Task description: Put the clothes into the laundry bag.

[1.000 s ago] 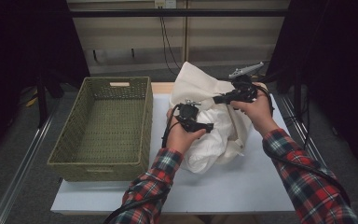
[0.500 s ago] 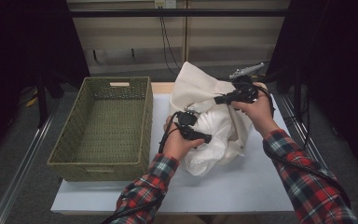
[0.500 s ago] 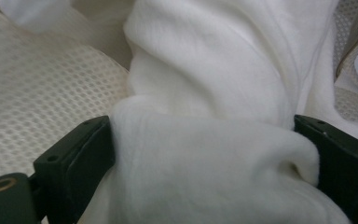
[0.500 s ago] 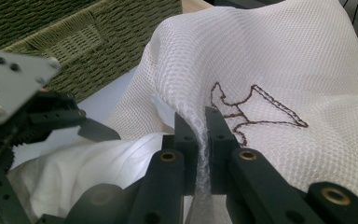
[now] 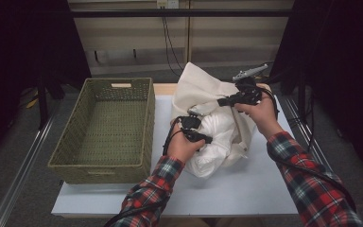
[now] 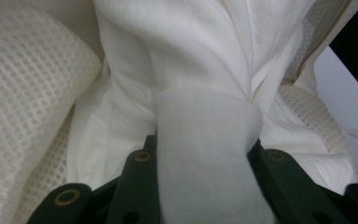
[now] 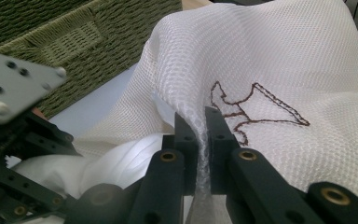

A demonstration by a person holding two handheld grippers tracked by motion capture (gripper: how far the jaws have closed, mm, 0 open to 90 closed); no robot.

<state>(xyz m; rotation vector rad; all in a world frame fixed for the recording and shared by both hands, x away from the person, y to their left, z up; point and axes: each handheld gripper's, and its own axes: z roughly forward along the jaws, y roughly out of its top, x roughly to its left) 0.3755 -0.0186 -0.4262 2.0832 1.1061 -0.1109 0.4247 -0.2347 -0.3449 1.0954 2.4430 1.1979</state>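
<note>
Pinching a fold of the mesh bag (image 7: pixel 279 60), the right gripper (image 7: pixel 201 122) held its edge up above the desk (image 5: pixel 246 189). The left gripper (image 6: pixel 204 154), jaws just closing, clamped the white cloth (image 6: pixel 205 135) inside.

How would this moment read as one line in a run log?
right gripper: shut on mesh bag | left gripper: jaws just closing, clamped on white cloth | basket: beside bag

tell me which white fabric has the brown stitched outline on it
The mesh bag pinched in the right claw; the smooth white cloth in the left claw is plain.
</note>
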